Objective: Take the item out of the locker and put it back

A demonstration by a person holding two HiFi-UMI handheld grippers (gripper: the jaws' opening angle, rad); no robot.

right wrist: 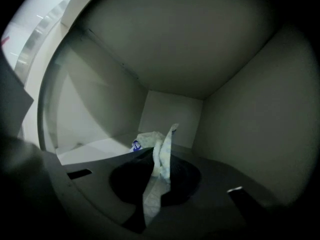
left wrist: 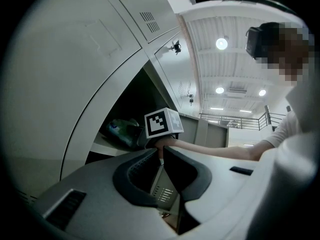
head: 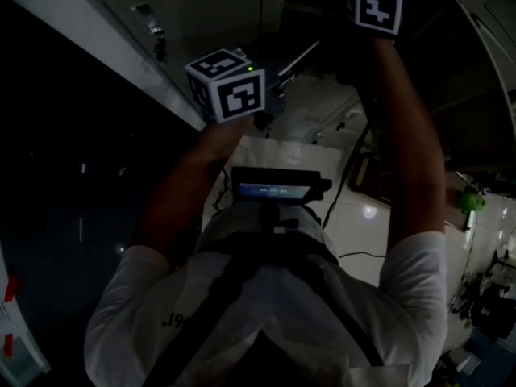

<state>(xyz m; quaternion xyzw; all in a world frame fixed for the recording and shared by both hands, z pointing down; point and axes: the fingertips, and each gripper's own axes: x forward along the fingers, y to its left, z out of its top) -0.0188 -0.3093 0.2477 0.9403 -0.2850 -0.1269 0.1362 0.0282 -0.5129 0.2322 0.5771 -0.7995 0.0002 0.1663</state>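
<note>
While left fingers (left wrist: 131, 178) sit closed, right fingers (right wrist: 125, 183) pinch a crumpled, pale, blue-printed bag (right wrist: 161, 156).

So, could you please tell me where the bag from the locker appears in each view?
Head view: not visible.
Left gripper view: bag left of centre, inside locker.
Right gripper view: centre, pinched by right gripper.
Landmark: right gripper's marker cube, head and left views.

place: locker room in a big hall | signs: rows of grey metal lockers (left wrist: 100, 49) with vents (left wrist: 148, 18), ceiling lights (left wrist: 221, 43), railing (left wrist: 240, 121)
</note>
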